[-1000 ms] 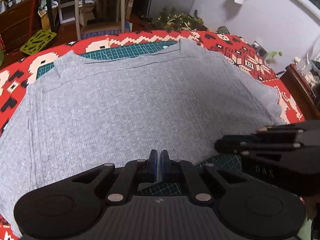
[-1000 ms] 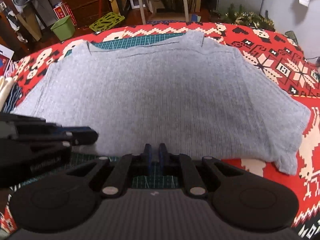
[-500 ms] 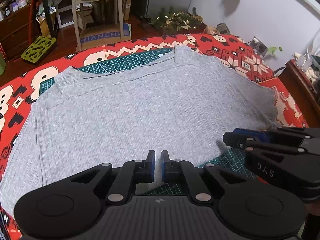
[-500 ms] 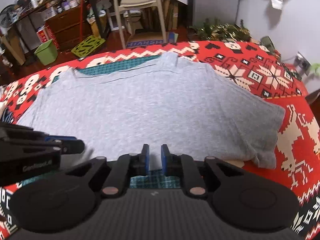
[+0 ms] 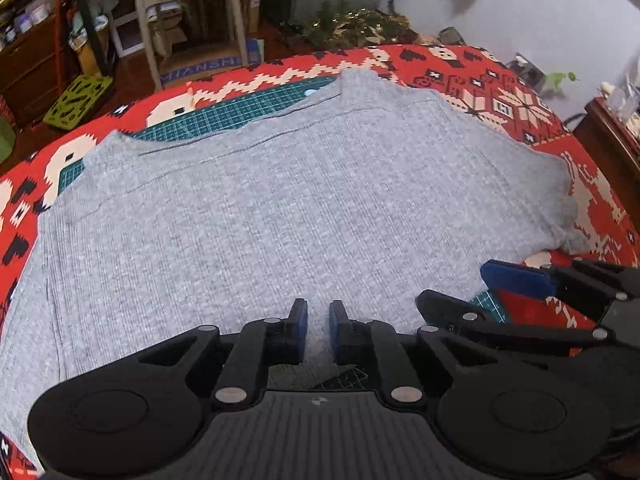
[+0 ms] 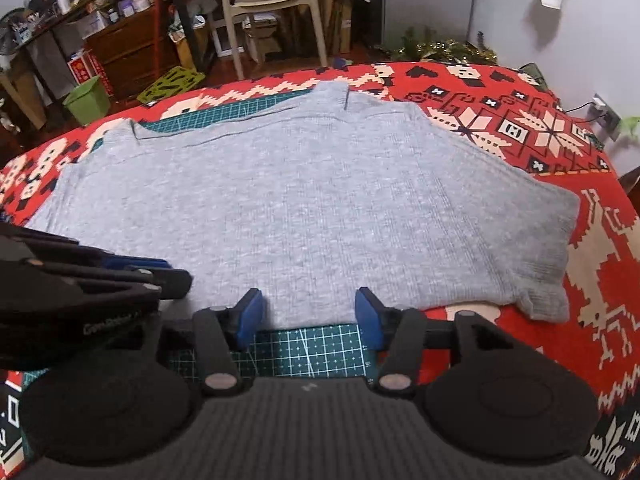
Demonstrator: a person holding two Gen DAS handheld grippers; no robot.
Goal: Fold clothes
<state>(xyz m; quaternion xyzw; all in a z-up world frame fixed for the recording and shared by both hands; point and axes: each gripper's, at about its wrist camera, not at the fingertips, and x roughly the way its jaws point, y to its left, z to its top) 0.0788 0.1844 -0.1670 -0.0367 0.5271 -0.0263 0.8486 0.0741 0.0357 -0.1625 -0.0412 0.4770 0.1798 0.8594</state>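
Grey sweater [image 5: 280, 216] flat on green cutting mat [image 6: 308, 346] over red patterned cloth [image 6: 520, 120]. Left claw [image 5: 318, 322] narrow, hem between its fingers, grip unclear. Right claw [image 6: 308, 312] wide at hem.

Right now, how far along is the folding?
Barely begun. Done: the grey shirt lies flat on the mat. In hand: the right gripper is open at the near hem; the left gripper is nearly closed there, grip unclear. Left: every fold.
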